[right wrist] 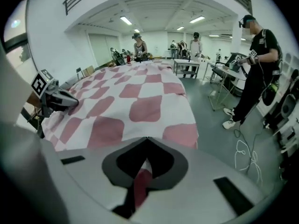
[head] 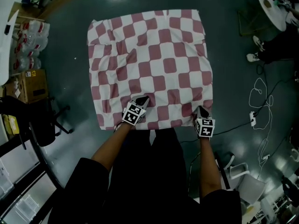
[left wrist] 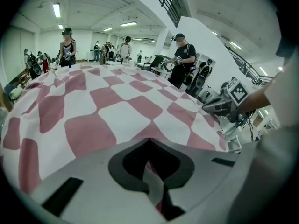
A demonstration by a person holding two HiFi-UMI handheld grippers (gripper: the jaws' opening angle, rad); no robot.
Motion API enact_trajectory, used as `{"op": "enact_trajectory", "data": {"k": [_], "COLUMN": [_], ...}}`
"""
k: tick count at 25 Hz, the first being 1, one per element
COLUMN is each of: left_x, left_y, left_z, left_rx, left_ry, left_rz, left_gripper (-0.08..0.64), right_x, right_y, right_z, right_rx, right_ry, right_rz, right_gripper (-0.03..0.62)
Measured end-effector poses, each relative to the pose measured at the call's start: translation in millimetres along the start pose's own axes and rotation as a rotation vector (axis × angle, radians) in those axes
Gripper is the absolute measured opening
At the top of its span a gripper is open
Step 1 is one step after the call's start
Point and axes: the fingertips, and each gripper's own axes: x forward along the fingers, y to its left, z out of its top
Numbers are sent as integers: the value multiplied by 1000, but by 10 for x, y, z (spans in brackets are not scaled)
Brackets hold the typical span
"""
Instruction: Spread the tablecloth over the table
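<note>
Tablecloth [head: 149, 64]: light, limp, likely creases; take by near edge, where left gripper [head: 142, 100] and right gripper [head: 201, 109] clamp it.

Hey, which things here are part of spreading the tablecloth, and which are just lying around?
In the job: checked tablecloth; left gripper and right gripper, both shut on the cloth.
Lying about: cardboard box, pack of bottles, white cable on the floor.

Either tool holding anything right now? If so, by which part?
Both are shut on the tablecloth at its near edge: the left tool pinches the hem some way in from the left corner, the right tool close to the right corner.
</note>
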Motion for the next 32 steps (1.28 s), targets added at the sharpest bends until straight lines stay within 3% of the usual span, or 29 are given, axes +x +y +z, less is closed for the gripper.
{"op": "enact_trajectory", "data": {"k": [5,8,11,15,17,20,24,28,32], "left_x": [-41,2,57,-80,-248,-541,-981,-1312,-1483], "left_y": [-96,-196,-210,-108,33,374,1140,2023,2562], "left_z": [71,87,1,158,253,389,565,663,728], "left_rx": [5,16,19,-89,-109,-90,-86,-107,-161], "left_ry": [-59,-61,-20,-111,-164,-227,-311,-324,-311], "left_rz": [-46,-67,-50,-62,-52,-9,110,259,345], "left_gripper": [15,15,15,15,15,15,15,15,15], "right_x": [-210,-180,34,26,-46,-119,-28,408,897], "right_y": [-133,61,251,157,203,459,993,1663,2341], "right_z": [-184,117,73,-68,12,432,1247,2047,2686], "right_rx": [4,17,-2,94,97,30,-114,-250,-320], "right_ry": [19,-82,-26,-13,-19,-78,-184,-229,-259], "right_rz": [-97,-46,-2,-28,-44,-27,40,172,309], "right_gripper": [15,15,15,15,15,15,15,15,15]}}
